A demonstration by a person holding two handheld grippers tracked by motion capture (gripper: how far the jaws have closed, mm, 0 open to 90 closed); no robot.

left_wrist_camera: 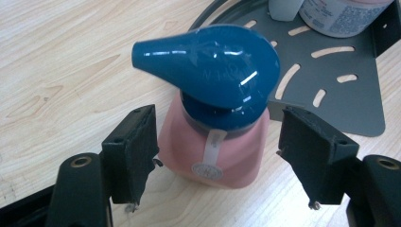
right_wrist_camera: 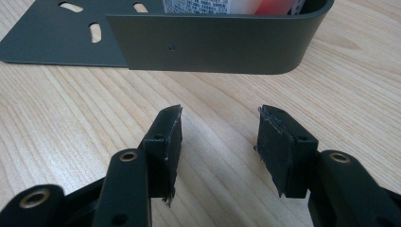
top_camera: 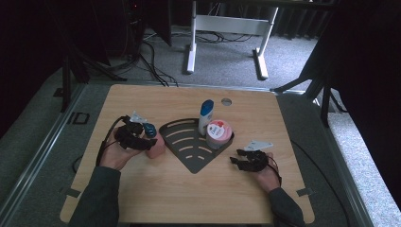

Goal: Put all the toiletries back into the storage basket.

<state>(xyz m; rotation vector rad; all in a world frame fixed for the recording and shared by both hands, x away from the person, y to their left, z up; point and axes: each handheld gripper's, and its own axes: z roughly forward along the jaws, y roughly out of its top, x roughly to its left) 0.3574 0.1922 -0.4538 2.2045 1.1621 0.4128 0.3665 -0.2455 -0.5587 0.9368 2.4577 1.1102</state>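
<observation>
A pink bottle [top_camera: 157,144] with a dark blue pump head [left_wrist_camera: 213,61] stands on the wooden table, just left of a grey corner rack [top_camera: 189,153]. My left gripper [top_camera: 146,139] is open, one jaw on each side of the bottle [left_wrist_camera: 222,156], and a small gap shows at the right pad [left_wrist_camera: 307,146]. In the rack's back corner stand a white bottle with a blue cap [top_camera: 206,116] and a pink-lidded jar [top_camera: 218,134]. My right gripper [top_camera: 238,161] rests low on the table right of the rack, open with nothing between its jaws [right_wrist_camera: 220,118], facing the rack's wall [right_wrist_camera: 213,45].
The tabletop [top_camera: 189,198] has a small round hole [top_camera: 226,101] near its far edge. Beyond the table, white desk legs [top_camera: 191,47] and cables lie on the grey floor. Dark stands flank the table on both sides.
</observation>
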